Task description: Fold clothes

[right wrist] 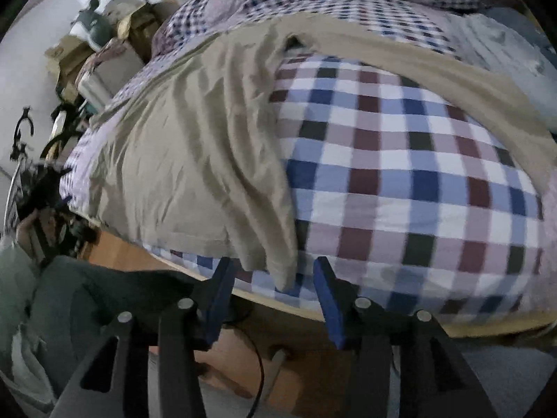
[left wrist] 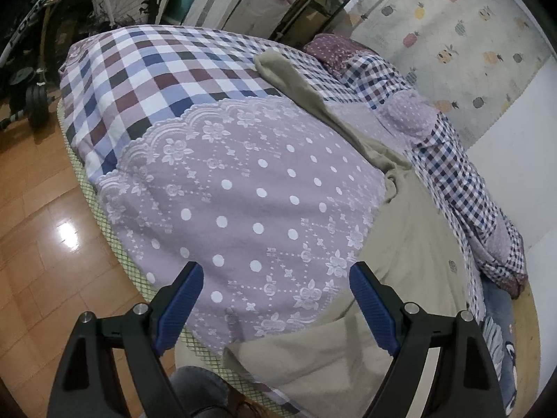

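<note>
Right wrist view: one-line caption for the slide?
Right gripper open, a hanging corner of the beige garment between its fingers, over the checked bedcover.

a garment [right wrist: 195,160] lies on the bedspread [right wrist: 400,174], pillows [left wrist: 410,115] behind.

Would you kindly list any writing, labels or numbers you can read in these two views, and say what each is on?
Nothing reads clearly.
White lettering on the bike frame, top left of the left wrist view: cut off and too distorted to read.
Small round mark on the beige garment: too small to read.
White print on the blue cloth: cut off, unreadable.
Right wrist view: none.
</note>
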Demonstrator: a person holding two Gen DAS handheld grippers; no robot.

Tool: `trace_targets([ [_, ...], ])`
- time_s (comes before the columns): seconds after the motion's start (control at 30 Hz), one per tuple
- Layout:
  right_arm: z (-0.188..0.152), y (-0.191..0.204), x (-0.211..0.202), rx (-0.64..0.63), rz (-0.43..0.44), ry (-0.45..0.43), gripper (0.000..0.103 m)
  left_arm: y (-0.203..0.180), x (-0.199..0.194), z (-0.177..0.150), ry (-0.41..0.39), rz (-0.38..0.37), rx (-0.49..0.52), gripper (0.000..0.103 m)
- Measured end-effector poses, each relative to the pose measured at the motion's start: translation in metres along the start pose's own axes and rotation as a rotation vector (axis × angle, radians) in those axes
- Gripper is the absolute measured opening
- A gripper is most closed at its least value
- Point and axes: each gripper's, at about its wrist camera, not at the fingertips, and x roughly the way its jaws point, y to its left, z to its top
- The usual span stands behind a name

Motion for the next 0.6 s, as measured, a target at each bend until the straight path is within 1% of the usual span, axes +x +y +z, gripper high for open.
trace_targets([
  [0.1, 0.004, 0.010, 0.028, -0.045, -0.039, 0.060, 0.050, 0.000, 0.000, 0.000, 0.001, -0.007, 0.000, 0.089],
  [0.13, 0.005, 0.014, 0.037, -0.060, -0.051, 0.079, 0.046, 0.000, 0.000, 0.000, 0.001, -0.009, 0.000, 0.089],
  [0.17, 0.005, 0.017, 0.041, -0.081, -0.061, 0.090, 0.032, 0.000, 0.000, 0.000, 0.001, -0.011, 0.000, 0.089],
  [0.2, 0.005, 0.021, 0.045, -0.102, -0.070, 0.100, 0.021, -0.001, 0.000, 0.000, 0.002, -0.013, 0.000, 0.089],
  [0.23, 0.005, 0.024, 0.049, -0.123, -0.079, 0.110, 0.005, -0.001, 0.000, 0.000, 0.002, -0.016, 0.000, 0.089],
  [0.27, 0.005, 0.027, 0.052, -0.143, -0.089, 0.118, 0.005, -0.001, 0.000, 0.000, 0.002, -0.018, 0.000, 0.089],
  [0.33, 0.003, 0.031, 0.042, -0.170, -0.124, 0.102, 0.004, 0.001, -0.001, 0.000, 0.005, -0.032, -0.008, 0.089],
  [0.5, 0.003, -0.003, 0.000, -0.036, -0.192, 0.053, 0.003, 0.007, 0.000, 0.002, 0.018, -0.057, -0.030, 0.089],
  [0.53, 0.004, -0.005, -0.003, -0.025, -0.219, 0.048, 0.003, 0.007, 0.001, 0.002, 0.025, -0.057, -0.032, 0.089],
  [0.6, 0.004, -0.001, 0.002, -0.043, -0.260, 0.066, 0.004, 0.009, 0.005, 0.002, 0.048, -0.056, -0.028, 0.089],
])
